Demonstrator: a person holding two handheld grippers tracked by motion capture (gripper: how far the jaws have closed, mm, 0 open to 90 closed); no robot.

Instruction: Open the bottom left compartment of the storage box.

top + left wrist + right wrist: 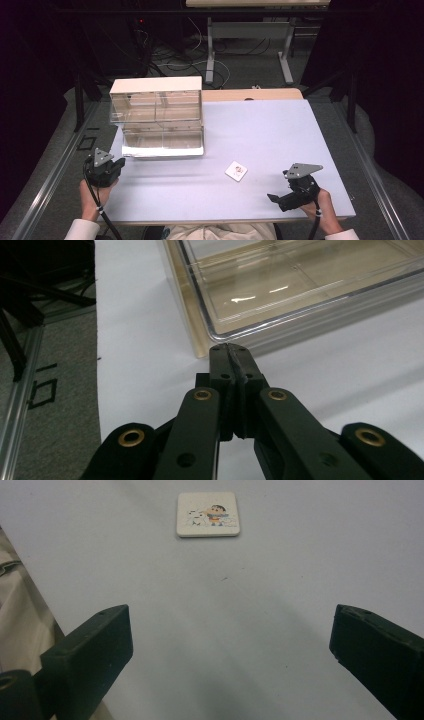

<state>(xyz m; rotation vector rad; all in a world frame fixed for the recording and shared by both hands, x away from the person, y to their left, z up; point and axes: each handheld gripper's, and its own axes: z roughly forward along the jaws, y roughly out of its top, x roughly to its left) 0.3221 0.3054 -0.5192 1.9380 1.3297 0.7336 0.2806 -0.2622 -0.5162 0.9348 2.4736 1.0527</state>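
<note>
My left tongs (119, 162) sit at the near left corner of the pale lilac counter (270, 130), their jaws pressed together with nothing between them. In the left gripper view the tips (231, 351) point at the near left corner of the clear plastic two-tier box with a white top (157, 117), just short of its lower tray, and I cannot tell whether they touch it. That box stands on the far left part of the counter.

My right tongs (274, 198) are at the near right edge, turned toward the left, jaws spread wide and holding nothing. In the right gripper view a small square white tile with a cartoon picture (208, 514) lies flat on the counter beyond the open jaws, well apart from them. In the high view the tile (236, 170) rests near the middle of the near half, to the right of the box and apart from it.
</note>
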